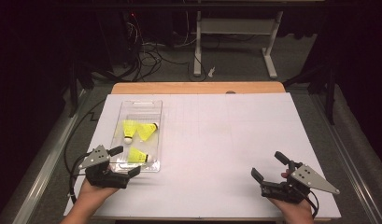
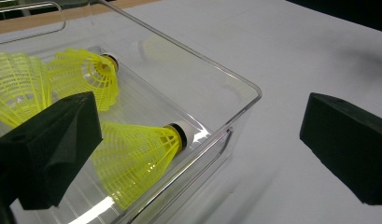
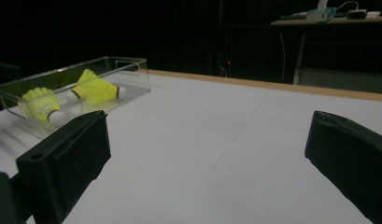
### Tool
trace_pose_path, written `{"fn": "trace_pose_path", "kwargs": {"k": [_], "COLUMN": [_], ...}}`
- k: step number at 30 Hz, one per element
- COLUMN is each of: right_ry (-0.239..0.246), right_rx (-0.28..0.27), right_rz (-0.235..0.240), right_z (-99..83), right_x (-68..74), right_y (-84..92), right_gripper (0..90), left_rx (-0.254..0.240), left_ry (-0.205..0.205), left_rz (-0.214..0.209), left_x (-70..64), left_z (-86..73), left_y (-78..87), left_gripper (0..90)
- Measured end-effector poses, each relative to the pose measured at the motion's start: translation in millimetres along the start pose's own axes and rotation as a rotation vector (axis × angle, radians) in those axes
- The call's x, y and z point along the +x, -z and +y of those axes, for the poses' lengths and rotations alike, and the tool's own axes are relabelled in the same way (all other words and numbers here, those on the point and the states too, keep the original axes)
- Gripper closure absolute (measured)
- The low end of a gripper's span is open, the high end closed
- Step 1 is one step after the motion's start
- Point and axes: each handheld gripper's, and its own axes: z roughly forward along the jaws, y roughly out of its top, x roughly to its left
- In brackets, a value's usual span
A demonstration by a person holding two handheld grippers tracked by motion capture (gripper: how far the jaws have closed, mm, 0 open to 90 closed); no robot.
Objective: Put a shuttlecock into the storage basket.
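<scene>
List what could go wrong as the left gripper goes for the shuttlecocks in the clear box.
1. The left gripper is open astride the clear box's corner wall; closing now would likely clamp the wall, not a shuttlecock.
2. The nearest shuttlecock lies against that wall, so a jaw may crush its mesh skirt.
3. The light box could slide if nudged.

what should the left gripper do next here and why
Probably ease the left gripper forward and down over the clear tray's near wall toward the nearest shuttlecock. Its jaws are open and straddle that corner, one already over the tray, and nothing is gripped yet.
</scene>
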Motion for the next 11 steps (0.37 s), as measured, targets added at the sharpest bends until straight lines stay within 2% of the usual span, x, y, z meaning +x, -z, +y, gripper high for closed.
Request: {"fn": "trace_pose_path", "kwargs": {"k": [2, 11], "right_ry": [0.003, 0.015], "right_rx": [-0.017, -0.004], "right_rz": [-0.002, -0.009], "right_z": [0.5, -0.7], "right_x": [-0.2, -0.9], "right_y": [1.1, 0.1], "right_gripper": [0.6, 0.4], "left_rx": [0.001, -0.008], "left_ry": [0.005, 0.008], "left_rz": [-0.001, 0.002], "left_x": [0.1, 0.3], "left_z": [-0.4, -1.1], "left_y": [-1.0, -0.8], "left_gripper": [0.5, 0.5]}}
